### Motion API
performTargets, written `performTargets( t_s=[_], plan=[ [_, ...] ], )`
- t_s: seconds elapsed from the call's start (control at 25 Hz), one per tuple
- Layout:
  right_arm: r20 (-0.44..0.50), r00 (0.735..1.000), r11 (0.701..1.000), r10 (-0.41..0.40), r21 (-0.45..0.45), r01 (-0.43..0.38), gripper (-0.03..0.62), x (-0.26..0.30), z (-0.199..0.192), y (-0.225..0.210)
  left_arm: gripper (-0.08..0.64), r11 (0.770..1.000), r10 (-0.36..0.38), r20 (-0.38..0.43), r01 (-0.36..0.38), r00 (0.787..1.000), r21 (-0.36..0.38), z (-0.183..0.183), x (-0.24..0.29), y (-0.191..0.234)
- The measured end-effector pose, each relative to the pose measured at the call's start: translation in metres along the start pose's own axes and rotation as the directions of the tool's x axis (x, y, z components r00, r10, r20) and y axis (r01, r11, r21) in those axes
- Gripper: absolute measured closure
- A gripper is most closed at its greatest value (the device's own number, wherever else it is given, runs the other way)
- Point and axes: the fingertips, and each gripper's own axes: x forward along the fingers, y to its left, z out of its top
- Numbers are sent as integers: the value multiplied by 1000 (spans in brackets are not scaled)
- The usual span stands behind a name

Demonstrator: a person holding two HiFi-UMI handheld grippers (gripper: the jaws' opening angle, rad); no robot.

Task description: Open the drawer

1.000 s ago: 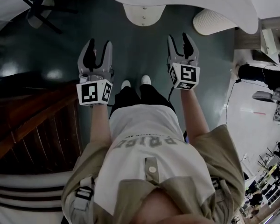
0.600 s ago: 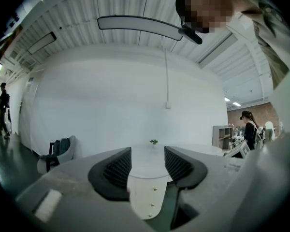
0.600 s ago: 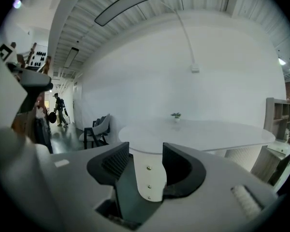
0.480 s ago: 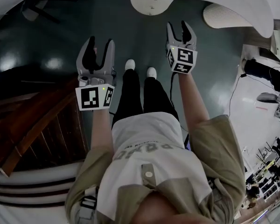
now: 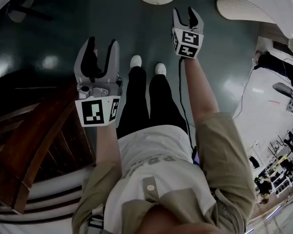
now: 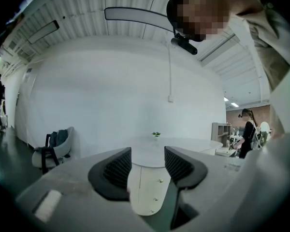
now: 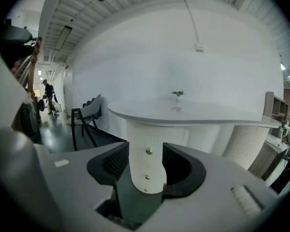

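My left gripper and right gripper both gape empty; drawer pedestal stands far ahead under the table, looks rigid, so I'd pinch its small, probably slippery knob.

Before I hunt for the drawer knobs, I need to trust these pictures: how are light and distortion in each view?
Head view: dim, glare patches on the dark floor. Left gripper view: bright, fisheye-bent, black corners. Right gripper view: same bending, drawer knobs sharp.
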Motion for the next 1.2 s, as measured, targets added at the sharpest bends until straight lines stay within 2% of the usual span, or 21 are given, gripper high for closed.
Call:
performTargets(
  t_s=[0.32,0.76,1.2],
  plan=[
    [15,998,997,-63,43,62,371,62,-22,-6,348,1000,-27,-3,27,1000,-17,-40,9,3],
    [-2,995,994,-101,51,101,373,131,-55,-14,348,999,-38,-19,37,999,-26,-85,8,0],
    [32,994,994,-103,36,101,374,171,-54,-11,348,1000,-23,-4,23,1000,-22,-103,22,7]
  ],
)
